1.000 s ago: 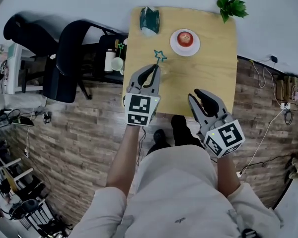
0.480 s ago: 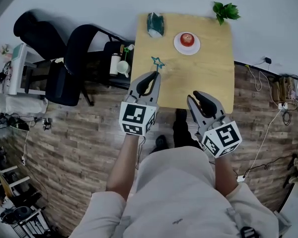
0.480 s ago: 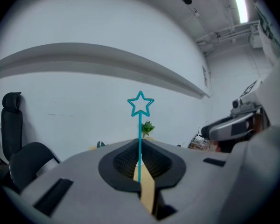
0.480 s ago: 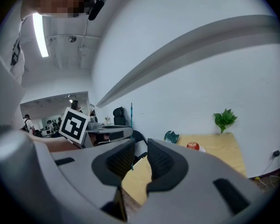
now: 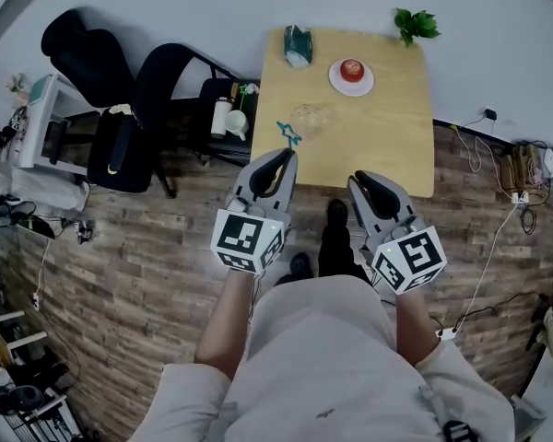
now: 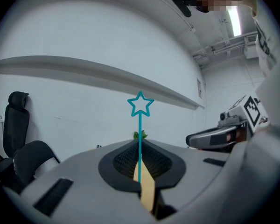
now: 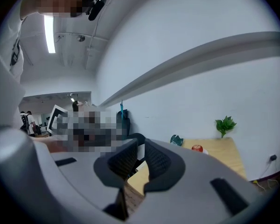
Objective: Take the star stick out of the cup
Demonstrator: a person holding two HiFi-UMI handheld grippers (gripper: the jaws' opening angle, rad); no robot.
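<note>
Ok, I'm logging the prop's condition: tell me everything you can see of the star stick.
The star stick is a thin teal rod, plastic by its look, topped with an open five-point star outline. It stands upright in the left gripper view, its lower end pinched in the shut jaws of the left hand-held gripper. In the head view it is over the table's near left corner, apart from the cup; nothing else touches it.
</note>
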